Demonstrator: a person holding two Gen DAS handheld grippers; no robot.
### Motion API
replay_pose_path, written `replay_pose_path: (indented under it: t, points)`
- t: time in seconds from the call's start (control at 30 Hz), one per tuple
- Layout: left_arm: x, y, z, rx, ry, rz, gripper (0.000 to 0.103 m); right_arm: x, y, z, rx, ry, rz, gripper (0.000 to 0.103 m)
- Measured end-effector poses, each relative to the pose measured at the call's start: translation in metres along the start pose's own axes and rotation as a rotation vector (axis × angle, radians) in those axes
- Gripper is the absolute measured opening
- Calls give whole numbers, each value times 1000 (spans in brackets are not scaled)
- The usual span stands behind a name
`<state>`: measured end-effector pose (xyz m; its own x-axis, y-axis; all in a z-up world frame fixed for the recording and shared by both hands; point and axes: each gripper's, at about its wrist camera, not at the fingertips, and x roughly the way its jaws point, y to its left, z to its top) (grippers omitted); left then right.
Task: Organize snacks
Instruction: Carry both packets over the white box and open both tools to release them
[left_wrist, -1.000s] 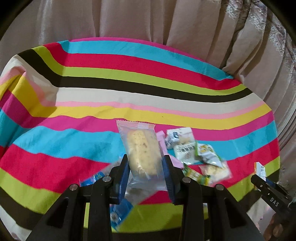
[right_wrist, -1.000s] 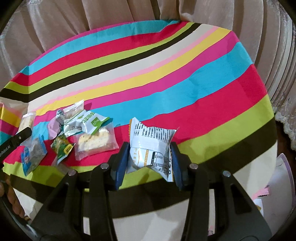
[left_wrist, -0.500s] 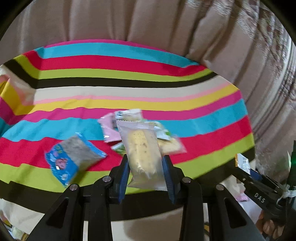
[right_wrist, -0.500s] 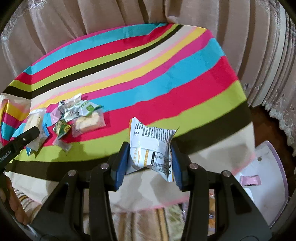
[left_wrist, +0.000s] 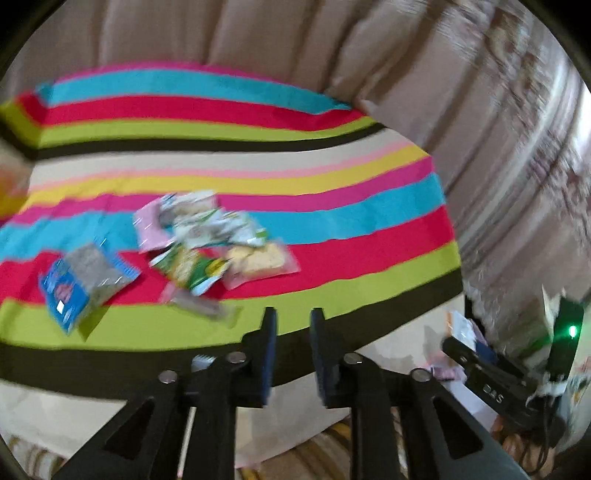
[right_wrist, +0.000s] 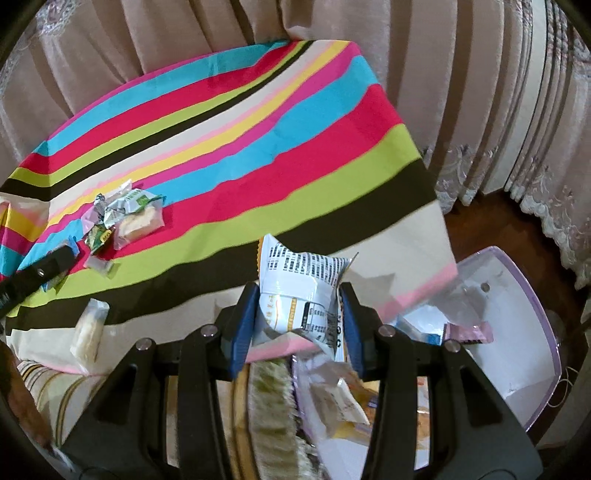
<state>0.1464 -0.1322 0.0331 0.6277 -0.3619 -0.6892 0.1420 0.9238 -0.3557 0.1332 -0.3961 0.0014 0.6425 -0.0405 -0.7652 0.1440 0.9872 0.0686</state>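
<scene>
Striped table (right_wrist: 229, 122) recedes: my left hand-held gripper (left_wrist: 291, 321) now gapes empty, its cake packet (right_wrist: 88, 328) falling; right hand-held gripper (right_wrist: 297, 306) clamps the white packet (right_wrist: 299, 284) above the bin (right_wrist: 532, 332).

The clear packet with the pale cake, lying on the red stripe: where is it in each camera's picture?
Left wrist view: the clear cake packet lies left of centre, at the right end of the snack pile.
Right wrist view: far left, again at the pile's right end.
Shared landmark: the red stripe under it.
</scene>
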Motion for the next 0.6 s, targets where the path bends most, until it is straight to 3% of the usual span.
replay_pose_path:
  t: [0.1,0.23,0.37,0.47,0.6]
  points:
    - [-4,25,-6,-95,23,39,58,-3,-12,-5,12,8,-3,47]
    - [-3,53,-15,-180,87,107,58,-6,-34,-13,29,21,-19,47]
    - [2,66,-16,-246,128,116,58,-8,-55,-21,51,37,-41,47]
    - [5,57,-17,-206,150,130,58,-10,-75,-29,76,51,-66,47]
    - [26,22,-22,-34,261,165,58,-12,-100,-37,102,65,-109,47]
